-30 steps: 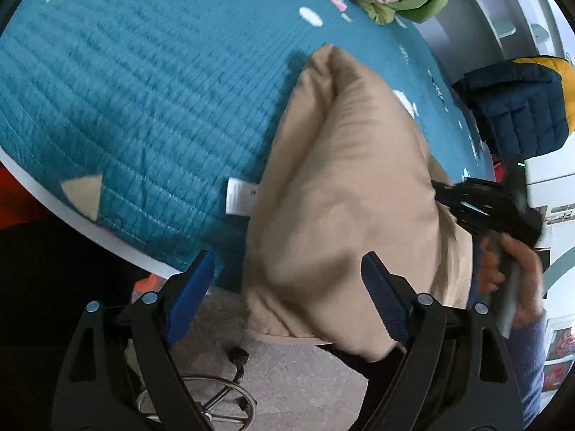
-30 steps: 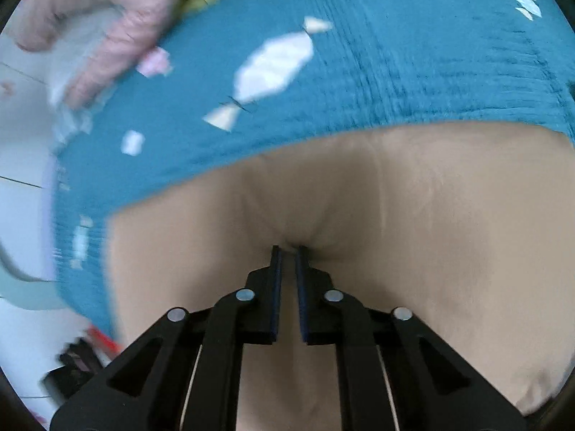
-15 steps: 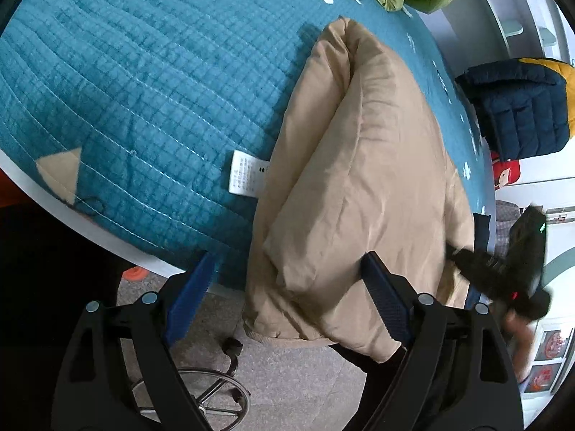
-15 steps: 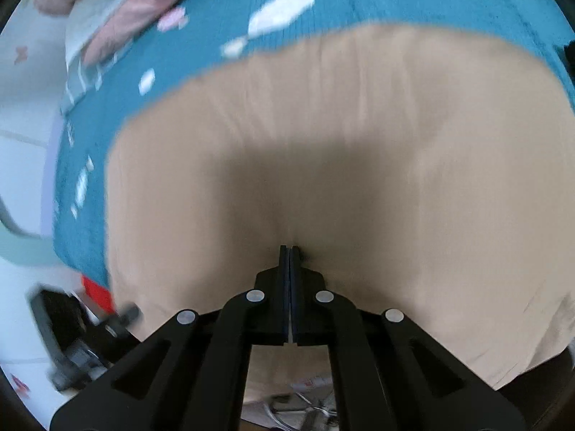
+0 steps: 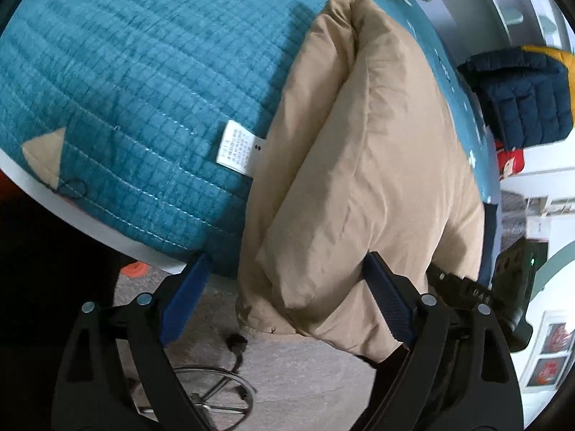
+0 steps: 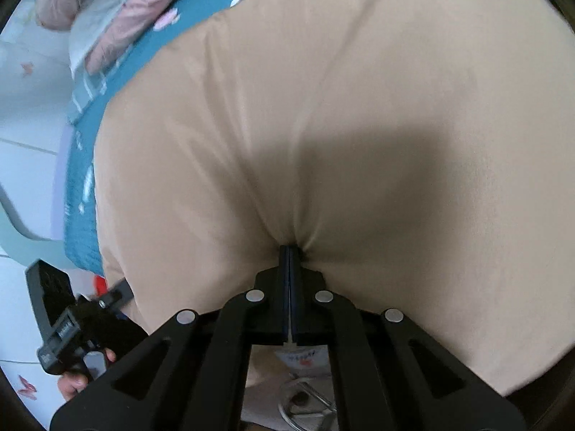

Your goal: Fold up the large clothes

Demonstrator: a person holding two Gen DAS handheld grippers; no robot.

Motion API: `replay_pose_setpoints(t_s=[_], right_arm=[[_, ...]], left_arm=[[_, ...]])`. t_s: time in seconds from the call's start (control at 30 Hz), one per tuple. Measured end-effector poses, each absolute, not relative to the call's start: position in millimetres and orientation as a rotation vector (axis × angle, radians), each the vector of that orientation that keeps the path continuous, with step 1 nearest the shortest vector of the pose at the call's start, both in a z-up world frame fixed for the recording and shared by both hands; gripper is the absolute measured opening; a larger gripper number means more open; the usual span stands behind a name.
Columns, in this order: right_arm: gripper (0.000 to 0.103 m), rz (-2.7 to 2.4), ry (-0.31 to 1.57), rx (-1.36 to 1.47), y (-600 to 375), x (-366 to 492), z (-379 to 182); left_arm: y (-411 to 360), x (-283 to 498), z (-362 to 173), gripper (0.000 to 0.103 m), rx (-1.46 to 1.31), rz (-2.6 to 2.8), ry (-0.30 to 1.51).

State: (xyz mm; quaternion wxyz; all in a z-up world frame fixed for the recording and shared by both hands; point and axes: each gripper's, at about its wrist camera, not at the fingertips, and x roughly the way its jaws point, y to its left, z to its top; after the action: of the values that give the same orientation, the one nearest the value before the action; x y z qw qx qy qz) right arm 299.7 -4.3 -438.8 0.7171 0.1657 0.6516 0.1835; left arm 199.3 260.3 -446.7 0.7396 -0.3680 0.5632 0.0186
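On the teal quilt (image 5: 136, 72), seen from the left wrist, a tan jacket (image 5: 366, 165) is lying folded, its end hanging over the edge, while the left gripper (image 5: 284, 298) is hovering wide open. From the right wrist, the right gripper (image 6: 289, 251) is pinching a fold of the jacket, fingers closed together.

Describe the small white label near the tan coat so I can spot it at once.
Start from the teal quilted cover spread over the table. Follow its near edge to the long side of the puffy tan coat. The care label lies flat there on the quilt, partly tucked under the coat: a small white rectangle with fine print, unlike the cover's cream triangle patch.
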Motion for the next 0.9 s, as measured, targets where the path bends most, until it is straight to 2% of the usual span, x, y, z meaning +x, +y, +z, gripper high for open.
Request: replay_pose_setpoints(t_s=[0.07, 0.1, 0.17, 0.23, 0.33, 0.37, 0.43, 0.5, 0.57, 0.9], right_arm=[[0.0, 0.415, 1.423, 0.383, -4.3, 298.6, -432.5], [0.006, 0.426, 1.393, 0.35, -2.9, 293.9, -424.0], [0.009, 0.455, 1.325, 0.275, 3.7, 281.6, -406.9], [0.016, 0.488, 1.278, 0.23, 13.2, 272.0, -397.5], [0.026, 0.522, 1.166, 0.106, 25.9, 245.7, -380.3], [0.028, 0.532, 1.139, 0.083, 28.6, 238.8, -377.4], [0.035, 0.571, 1.064, 0.025, 34.6, 221.1, -368.5], [0.05, 0.609, 0.999, -0.009, 38.3, 207.4, -362.2], [0.059, 0.656, 0.94, -0.037, 47.4, 196.2, -359.1], [0.066, 0.758, 0.794, -0.208, 101.2, 176.8, -368.0]], left_arm=[[254.9, 199.0, -442.2, 0.08, -0.811, 0.019, 1.229], [251.7, 198.5, -438.6, 0.076, -0.827, -0.003, 1.221], [240.6, 201.4, -428.2, 0.073, -0.786, -0.027, 1.21], [232.5, 204.0, -421.0, 0.053, -0.737, -0.04, 1.202], [226.1, 205.9, -411.2, 0.034, -0.712, -0.058, 1.178], [226.0, 205.8, -405.9, 0.031, -0.715, -0.063, 1.165], [226.0, 207.9, -395.1, 0.029, -0.719, -0.081, 1.145], [226.0, 210.3, -382.4, 0.028, -0.723, -0.095, 1.121], [226.9, 215.0, -371.3, 0.028, -0.746, -0.121, 1.106], [211.2, 237.8, -340.0, 0.028, -0.733, -0.176, 1.091]])
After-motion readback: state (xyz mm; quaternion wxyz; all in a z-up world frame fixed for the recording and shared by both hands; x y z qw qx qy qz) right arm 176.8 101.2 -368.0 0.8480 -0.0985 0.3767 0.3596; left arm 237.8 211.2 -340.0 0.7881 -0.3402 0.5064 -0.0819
